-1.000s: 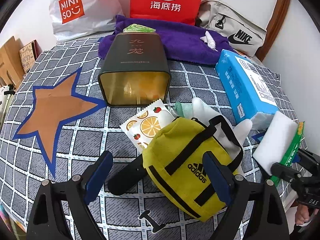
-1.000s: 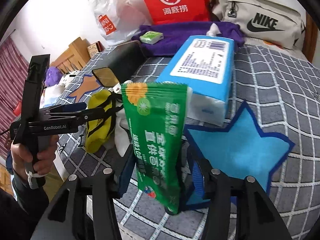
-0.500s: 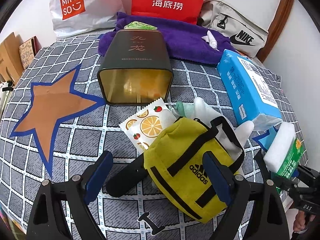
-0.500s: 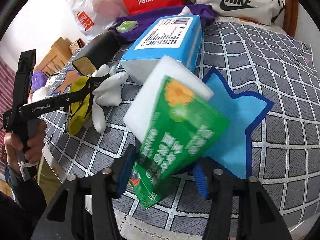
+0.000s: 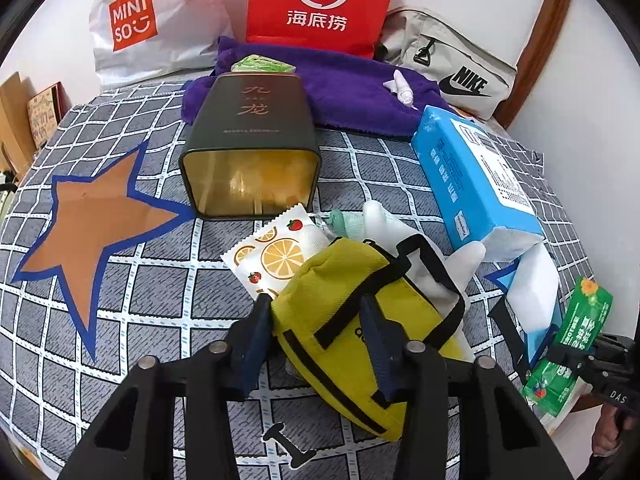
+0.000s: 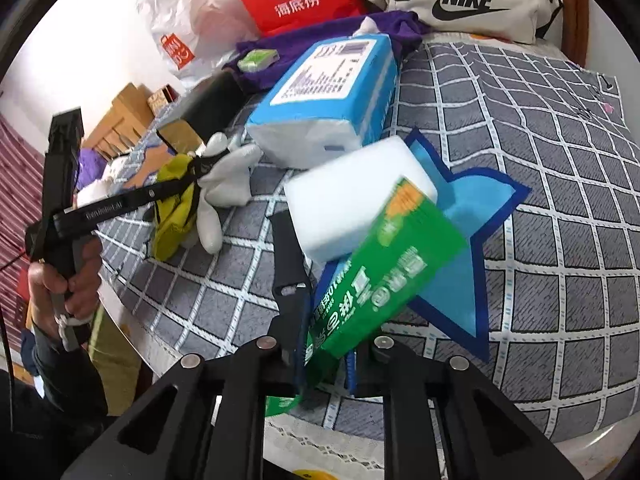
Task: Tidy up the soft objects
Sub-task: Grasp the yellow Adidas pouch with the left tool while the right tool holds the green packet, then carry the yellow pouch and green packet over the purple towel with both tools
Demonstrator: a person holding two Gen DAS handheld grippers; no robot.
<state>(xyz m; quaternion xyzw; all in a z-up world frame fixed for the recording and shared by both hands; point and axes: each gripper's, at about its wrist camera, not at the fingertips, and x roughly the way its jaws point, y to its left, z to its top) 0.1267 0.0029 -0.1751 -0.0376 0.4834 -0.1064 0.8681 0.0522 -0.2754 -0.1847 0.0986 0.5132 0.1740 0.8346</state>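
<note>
The left gripper (image 5: 316, 344) is seen closing on the near end of the yellow bag (image 5: 360, 328), its blue pads already against the fabric on both sides; the bag lies at the near middle of the checked bedcover (image 5: 160, 320), partly over a white glove (image 5: 400, 232) and a fruit-printed sachet (image 5: 276, 252). The right gripper (image 6: 324, 360) is closing too, and the lower end of the green packet (image 6: 384, 276) is pinched between its jaws, while the packet's upper end leans on a white sponge block (image 6: 352, 196) that rests on the blue star (image 6: 476, 204), just near of the blue tissue pack (image 6: 332, 96). Several slips can be foreseen. Because only soft cloth is gripped, the bag may sag or slide out when lifted. One of its black straps (image 5: 440, 280) seems looped around the glove, so the glove might be dragged along. The packet is held by a thin edge only, so it could twist or drop, and the sponge block may be nudged off the star. The open dark tin (image 5: 252, 152) farther back lies clear of both grippers.
</note>
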